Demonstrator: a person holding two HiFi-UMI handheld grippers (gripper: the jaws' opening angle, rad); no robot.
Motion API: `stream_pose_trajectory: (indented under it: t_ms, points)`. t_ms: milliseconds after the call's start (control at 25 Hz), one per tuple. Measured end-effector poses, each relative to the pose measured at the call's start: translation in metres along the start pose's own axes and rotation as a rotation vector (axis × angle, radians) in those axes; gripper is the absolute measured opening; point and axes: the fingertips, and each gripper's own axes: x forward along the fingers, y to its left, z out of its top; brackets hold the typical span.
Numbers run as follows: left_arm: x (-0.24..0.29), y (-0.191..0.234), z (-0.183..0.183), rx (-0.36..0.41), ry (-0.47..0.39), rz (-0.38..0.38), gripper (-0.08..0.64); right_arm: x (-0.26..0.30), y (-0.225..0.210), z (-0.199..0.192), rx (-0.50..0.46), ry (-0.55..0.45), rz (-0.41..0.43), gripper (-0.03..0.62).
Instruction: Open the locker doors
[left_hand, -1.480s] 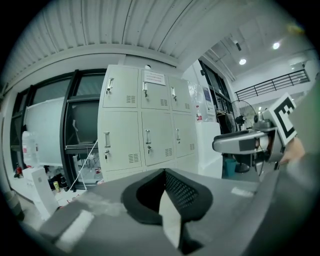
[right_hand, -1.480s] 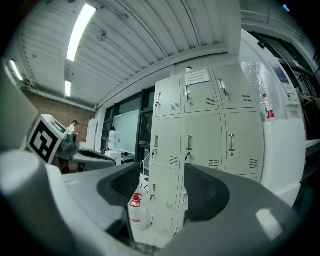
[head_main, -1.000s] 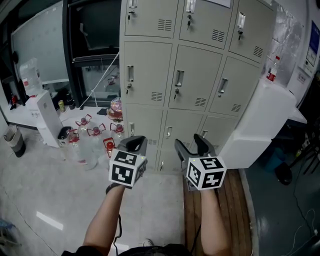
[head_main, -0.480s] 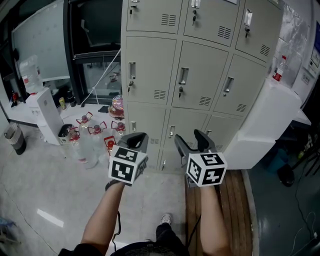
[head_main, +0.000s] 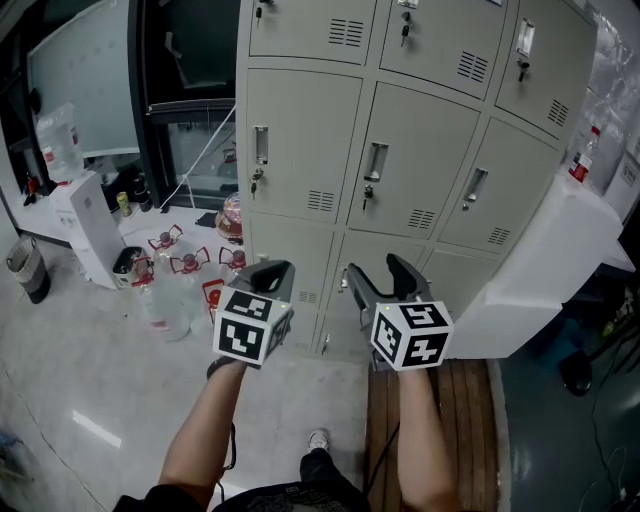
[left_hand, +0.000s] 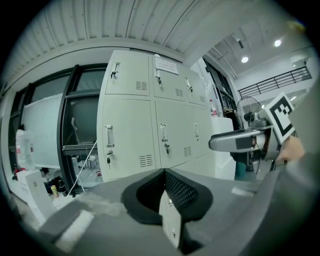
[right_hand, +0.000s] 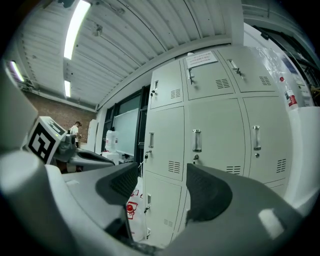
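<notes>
A bank of pale grey lockers (head_main: 420, 120) stands in front of me, all doors shut, with keys hanging under the recessed handles (head_main: 260, 146). My left gripper (head_main: 269, 270) is held level, a short way off the lower row of doors, jaws shut with nothing between them. In the left gripper view its pads (left_hand: 180, 192) meet along one line. My right gripper (head_main: 375, 271) hovers beside it, open and empty. In the right gripper view, between the parted jaws of the right gripper (right_hand: 161, 173), I see a lower locker door (right_hand: 160, 210) with its small handle.
Clear water jugs (head_main: 168, 292) with red handles crowd the floor left of the lockers, next to a white cabinet (head_main: 86, 236) and a bin (head_main: 24, 268). A large white slab (head_main: 545, 265) leans against the lockers' right end. Wooden boards (head_main: 455, 420) lie below it.
The lockers have grown larger and slid lower in the head view as I stepped closer. Both grippers keep the same pose and jaw states. A shoe now shows at the bottom.
</notes>
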Motion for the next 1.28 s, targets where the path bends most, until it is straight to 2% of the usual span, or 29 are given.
stream_pose_trajectory:
  t_ms: [440, 760, 1040, 1280]
  points:
    - [0.097, 0.030, 0.025, -0.008, 0.015, 0.038, 0.005, 0.092, -0.062, 0.015, 0.003, -0.001, 0.062, 0.291]
    - [0.146, 0.057, 0.037, -0.028, 0.004, 0.098, 0.005, 0.150, -0.094, 0.026, -0.009, -0.010, 0.121, 0.291]
    - [0.174, 0.073, 0.037, -0.032, 0.011, 0.145, 0.005, 0.193, -0.106, 0.039, -0.037, -0.022, 0.179, 0.291]
    - [0.181, 0.089, 0.038, -0.038, 0.009, 0.182, 0.005, 0.217, -0.114, 0.048, -0.042, -0.028, 0.192, 0.291]
